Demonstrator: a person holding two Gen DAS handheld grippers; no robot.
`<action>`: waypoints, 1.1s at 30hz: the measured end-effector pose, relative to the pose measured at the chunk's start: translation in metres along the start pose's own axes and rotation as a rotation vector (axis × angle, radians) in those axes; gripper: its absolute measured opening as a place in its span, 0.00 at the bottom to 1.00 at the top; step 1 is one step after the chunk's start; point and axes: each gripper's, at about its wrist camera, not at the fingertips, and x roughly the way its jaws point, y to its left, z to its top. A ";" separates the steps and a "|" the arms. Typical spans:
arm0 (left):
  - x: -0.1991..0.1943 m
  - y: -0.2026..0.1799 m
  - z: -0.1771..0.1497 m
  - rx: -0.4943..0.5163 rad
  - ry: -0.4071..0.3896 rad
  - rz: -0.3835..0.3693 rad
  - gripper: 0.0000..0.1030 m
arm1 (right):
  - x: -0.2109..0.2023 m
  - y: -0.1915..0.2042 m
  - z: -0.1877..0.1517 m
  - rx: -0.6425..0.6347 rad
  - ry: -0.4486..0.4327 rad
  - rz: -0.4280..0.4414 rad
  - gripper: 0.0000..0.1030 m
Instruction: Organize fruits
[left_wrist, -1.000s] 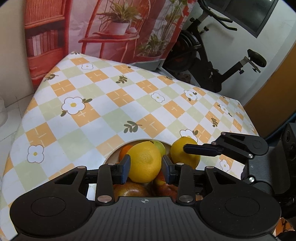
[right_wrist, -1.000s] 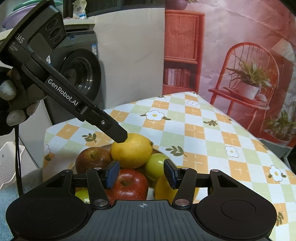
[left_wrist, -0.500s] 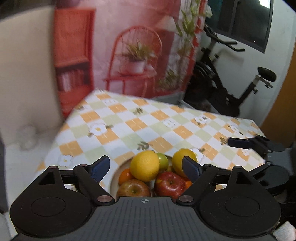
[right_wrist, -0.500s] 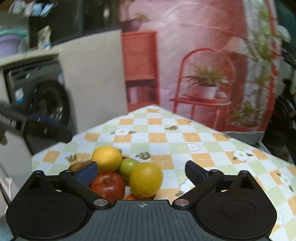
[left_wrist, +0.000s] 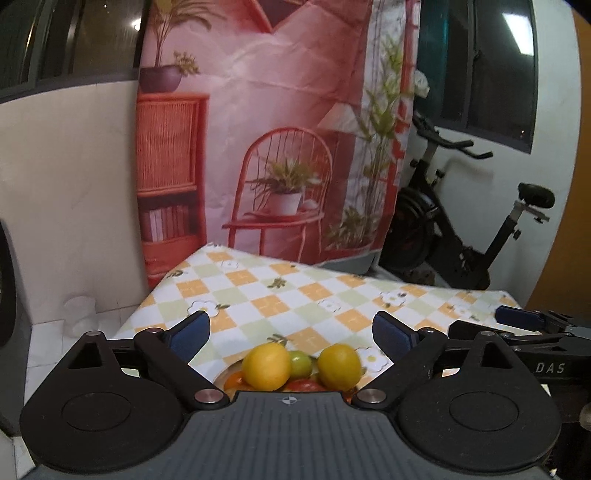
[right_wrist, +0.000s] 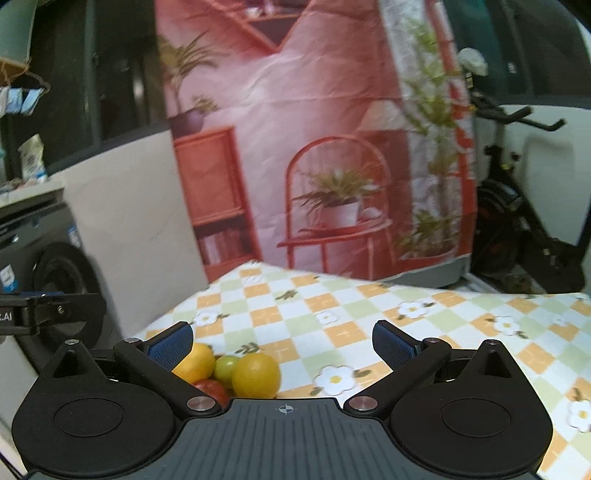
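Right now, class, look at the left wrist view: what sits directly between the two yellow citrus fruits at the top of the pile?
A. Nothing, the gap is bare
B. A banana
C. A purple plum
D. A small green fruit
D. A small green fruit shows between the two yellow citrus fruits, one to its left and one to its right, on top of the pile.

Dim indoor light, slight blur, fisheye-warped edges
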 end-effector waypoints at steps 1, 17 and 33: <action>-0.002 -0.002 0.001 -0.002 -0.007 -0.002 0.95 | -0.007 -0.002 0.002 0.004 -0.006 -0.014 1.00; -0.019 -0.022 -0.003 0.027 -0.050 0.029 1.00 | -0.042 0.004 0.013 -0.045 0.017 -0.129 1.00; -0.027 -0.028 -0.002 0.052 -0.086 0.067 1.00 | -0.043 0.014 0.017 -0.074 0.024 -0.131 1.00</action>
